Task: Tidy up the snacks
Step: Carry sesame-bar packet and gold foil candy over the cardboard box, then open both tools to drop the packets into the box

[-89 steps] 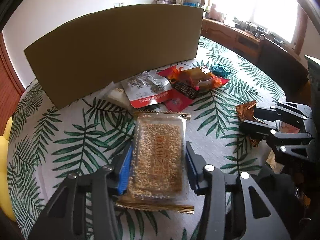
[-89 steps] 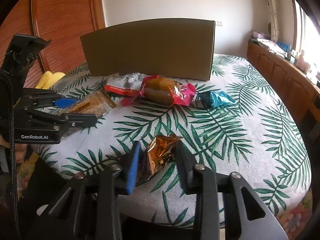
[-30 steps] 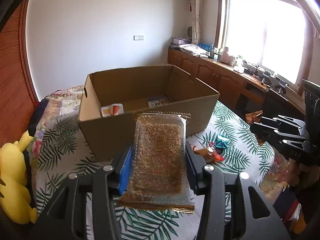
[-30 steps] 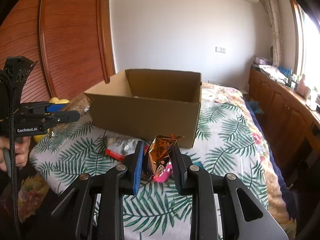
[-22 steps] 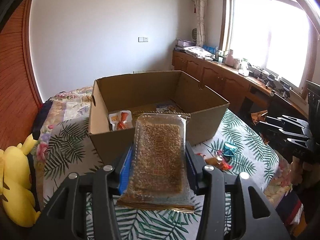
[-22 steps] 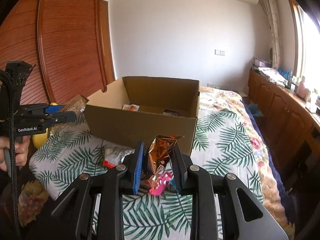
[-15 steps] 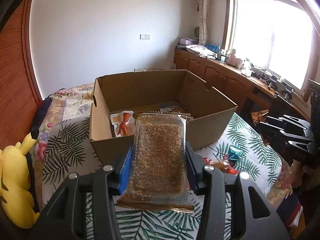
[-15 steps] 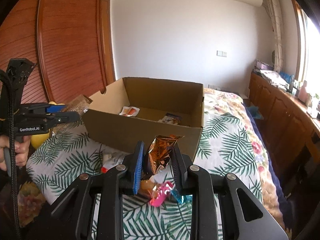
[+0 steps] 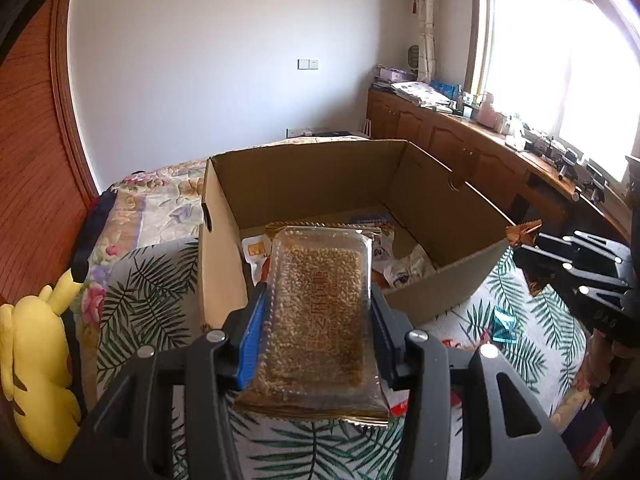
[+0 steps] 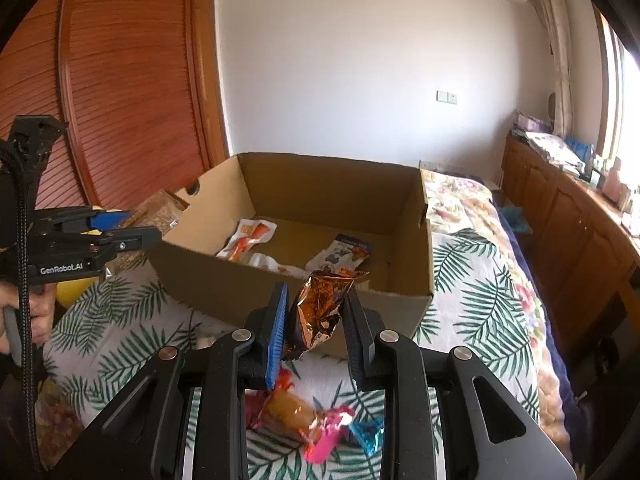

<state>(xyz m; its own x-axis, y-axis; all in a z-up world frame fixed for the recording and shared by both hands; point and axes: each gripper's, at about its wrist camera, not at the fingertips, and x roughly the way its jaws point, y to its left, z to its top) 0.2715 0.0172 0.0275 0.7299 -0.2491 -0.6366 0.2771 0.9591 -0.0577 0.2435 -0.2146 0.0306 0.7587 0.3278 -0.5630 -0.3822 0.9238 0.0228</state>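
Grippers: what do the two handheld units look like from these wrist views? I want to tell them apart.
Both are matte black plastic with angular cut-out frames and silver screw heads. Each has one bright blue finger pad and one black. The left gripper carries white "GenRobot.AI" lettering on its side and a black braided cable down past the hand, as the right wrist view shows. The right gripper has the same build; no sleeve is visible.

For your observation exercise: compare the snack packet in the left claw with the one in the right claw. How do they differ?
The sesame bar packet is clear, flat and rectangular, its golden grain visible; the copper foil packet is opaque, shiny and crumpled. The sesame bar packet spans a wider gap in the left claw; the copper foil packet sits pinched narrower in the right claw. Both are gripped near the cardboard box.
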